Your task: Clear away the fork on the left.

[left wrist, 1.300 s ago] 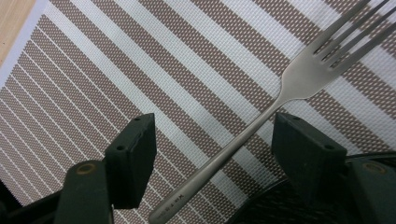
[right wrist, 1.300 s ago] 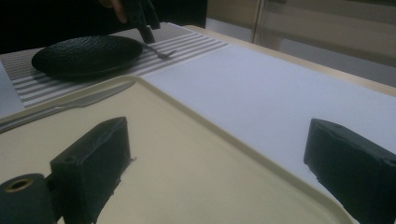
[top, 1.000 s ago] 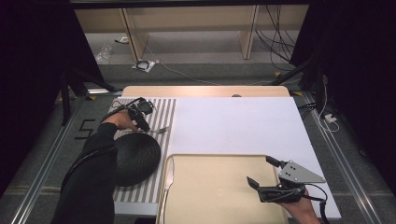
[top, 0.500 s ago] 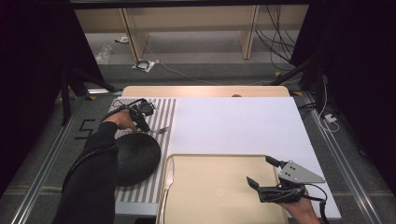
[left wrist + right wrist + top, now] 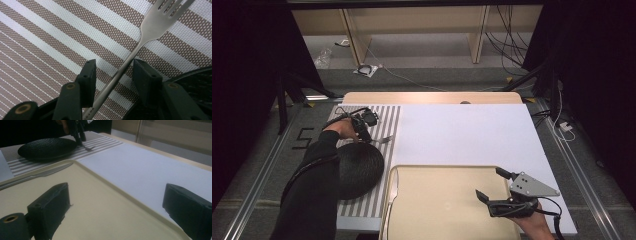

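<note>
Fork lies on the striped mat beside the black plate's rim, left gripper jaws closing, not yet pinching.

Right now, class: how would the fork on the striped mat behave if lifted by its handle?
The fork looks like polished metal, so probably stiff and slippery. Gripped by its thin handle between the left gripper jaws, its heavier tine end may tilt down.

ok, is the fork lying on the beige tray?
No, the fork lies on the striped placemat next to the black plate, away from the tray.
</note>
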Tool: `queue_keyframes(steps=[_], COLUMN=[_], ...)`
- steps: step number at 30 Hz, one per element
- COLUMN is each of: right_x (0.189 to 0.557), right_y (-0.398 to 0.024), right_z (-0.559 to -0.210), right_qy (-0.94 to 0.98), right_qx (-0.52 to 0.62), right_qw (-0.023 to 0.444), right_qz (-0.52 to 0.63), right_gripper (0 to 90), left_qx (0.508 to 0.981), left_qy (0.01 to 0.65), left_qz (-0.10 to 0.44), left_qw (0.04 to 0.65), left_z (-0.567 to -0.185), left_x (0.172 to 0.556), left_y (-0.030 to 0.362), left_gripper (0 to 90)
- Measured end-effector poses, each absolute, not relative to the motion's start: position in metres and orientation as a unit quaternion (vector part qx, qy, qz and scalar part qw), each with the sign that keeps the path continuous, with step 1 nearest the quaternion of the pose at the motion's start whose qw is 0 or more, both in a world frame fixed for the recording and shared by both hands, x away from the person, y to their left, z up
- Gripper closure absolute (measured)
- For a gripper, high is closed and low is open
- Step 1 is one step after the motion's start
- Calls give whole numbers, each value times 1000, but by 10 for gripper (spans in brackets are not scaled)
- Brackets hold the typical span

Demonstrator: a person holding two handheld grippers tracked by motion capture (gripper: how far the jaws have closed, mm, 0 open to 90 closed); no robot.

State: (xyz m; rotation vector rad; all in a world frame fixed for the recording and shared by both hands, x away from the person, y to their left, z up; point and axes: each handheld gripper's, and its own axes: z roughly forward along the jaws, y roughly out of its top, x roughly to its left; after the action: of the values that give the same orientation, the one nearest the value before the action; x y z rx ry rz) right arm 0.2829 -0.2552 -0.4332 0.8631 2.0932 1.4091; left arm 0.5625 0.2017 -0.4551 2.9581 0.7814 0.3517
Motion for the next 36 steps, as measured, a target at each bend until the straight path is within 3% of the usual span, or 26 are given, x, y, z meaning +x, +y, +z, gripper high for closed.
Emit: queue_keyframes(steps=[36], right_x=[282], right_y=[-255], right_z=[-433], right_qy=[765], right_qx=[311], right_qw=[236], right_qz=[512], right_gripper=[84], left_qx=[964], left_qy=[251], left_qz=[84], left_qw=[35], left_z=[-459], left_x=[562], left_y=[199], left_gripper=[807])
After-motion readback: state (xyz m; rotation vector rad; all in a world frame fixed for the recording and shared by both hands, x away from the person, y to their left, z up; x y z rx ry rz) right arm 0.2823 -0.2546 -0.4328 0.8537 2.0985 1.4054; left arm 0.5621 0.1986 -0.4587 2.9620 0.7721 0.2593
